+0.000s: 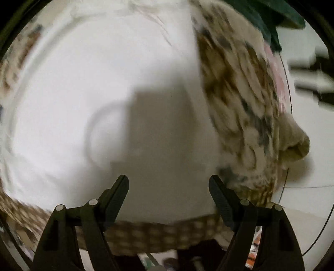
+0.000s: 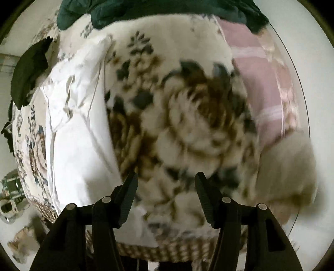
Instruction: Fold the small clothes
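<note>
My left gripper (image 1: pixel 168 183) hangs released, grasping nothing, above the white garment (image 1: pixel 104 104) spread on the floral blanket (image 1: pixel 240 100). My right gripper (image 2: pixel 166 181), also released, hovers over the blanket's flowers.

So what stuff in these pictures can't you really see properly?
- Left wrist view: the white garment is smeared by motion blur, and a grey shadow covers its middle, so its shape and folds are unclear.
- Right wrist view: the floral blanket pattern is blurred.
- Right wrist view: the dark green cloth is cut off by the top edge.
- Both views: the left gripper and right gripper are open, holding nothing.
</note>
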Demonstrator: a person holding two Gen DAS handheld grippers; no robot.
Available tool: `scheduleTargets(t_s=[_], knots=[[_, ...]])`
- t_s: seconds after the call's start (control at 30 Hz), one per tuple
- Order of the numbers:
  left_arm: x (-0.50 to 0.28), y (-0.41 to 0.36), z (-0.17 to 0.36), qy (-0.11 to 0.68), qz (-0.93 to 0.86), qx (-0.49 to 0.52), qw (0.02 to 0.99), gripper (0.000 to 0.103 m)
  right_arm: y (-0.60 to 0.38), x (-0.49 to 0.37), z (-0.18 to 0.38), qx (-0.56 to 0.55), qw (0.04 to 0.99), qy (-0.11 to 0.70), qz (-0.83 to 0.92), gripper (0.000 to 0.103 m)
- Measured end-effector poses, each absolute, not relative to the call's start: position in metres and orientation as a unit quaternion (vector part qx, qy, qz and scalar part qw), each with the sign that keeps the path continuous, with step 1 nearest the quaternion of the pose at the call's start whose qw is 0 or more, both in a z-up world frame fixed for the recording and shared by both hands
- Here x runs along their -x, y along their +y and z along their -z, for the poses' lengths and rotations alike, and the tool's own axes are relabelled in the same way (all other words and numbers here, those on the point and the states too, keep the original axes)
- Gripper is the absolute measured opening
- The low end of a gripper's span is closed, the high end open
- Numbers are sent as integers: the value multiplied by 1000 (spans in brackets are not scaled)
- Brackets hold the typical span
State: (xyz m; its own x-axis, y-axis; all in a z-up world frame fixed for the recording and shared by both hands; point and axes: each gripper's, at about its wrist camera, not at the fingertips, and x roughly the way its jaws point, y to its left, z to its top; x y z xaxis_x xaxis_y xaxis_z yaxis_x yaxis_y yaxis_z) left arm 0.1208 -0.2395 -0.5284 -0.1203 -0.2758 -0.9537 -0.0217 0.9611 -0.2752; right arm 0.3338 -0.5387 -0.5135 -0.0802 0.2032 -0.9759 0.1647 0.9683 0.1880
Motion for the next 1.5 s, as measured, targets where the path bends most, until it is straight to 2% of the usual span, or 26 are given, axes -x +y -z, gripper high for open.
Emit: scheduleTargets(t_s=[0.1, 0.17, 0.2, 0.23, 0.3, 0.33, 0.37, 0.57, 0.73, 0.83, 0.87, 0.9, 1.13, 1.17, 1.2, 1.33, 1.5], knots=[[-117, -278, 554, 753, 62, 109, 646, 78, -545, -369, 528, -114, 673, 730, -44, 42], [-120, -300, 573, 754, 42, 98, 648, 78, -545, -393, 540, -104, 676, 727, -62, 42], [-119, -307, 581, 753, 32, 84, 651, 74, -544, -410, 546, -107, 678, 723, -74, 42], [-120, -313, 587, 753, 21, 70, 654, 67, -544, -421, 551, -112, 679, 721, -79, 43], [-119, -314, 587, 741, 7, 66, 668, 32, -542, -453, 564, -141, 678, 715, -94, 44], [-118, -311, 583, 733, 4, 69, 677, 22, -538, -473, 572, -158, 677, 711, -105, 45], [-116, -306, 578, 723, 2, 72, 687, 6, -534, -486, 576, -170, 679, 706, -114, 45], [-109, -274, 549, 690, -11, 89, 719, 3, -489, -588, 638, -250, 659, 691, -162, 45], [-107, -255, 526, 680, -19, 104, 726, 3, -469, -635, 672, -328, 635, 682, -153, 45], [-106, -247, 509, 669, -20, 121, 733, 3, -455, -650, 683, -346, 623, 684, -154, 41], [-105, -241, 504, 666, -21, 127, 734, 3, -451, -652, 684, -347, 624, 683, -156, 35], [-102, -239, 498, 661, -25, 133, 738, 3, -444, -656, 685, -345, 622, 685, -157, 34], [-93, -212, 488, 645, -44, 159, 746, 3, -434, -663, 685, -356, 626, 682, -127, 32], [-93, -208, 488, 644, -46, 162, 747, 3, -433, -662, 683, -342, 629, 686, -129, 16], [-93, -203, 486, 643, -45, 164, 747, 2, -425, -662, 679, -310, 641, 691, -124, 8], [-94, -184, 470, 620, -40, 175, 764, 2, -400, -662, 642, -252, 678, 679, -126, 7], [-89, -125, 447, 591, -60, 224, 773, 2, -348, -669, 581, -178, 706, 670, -142, 6]])
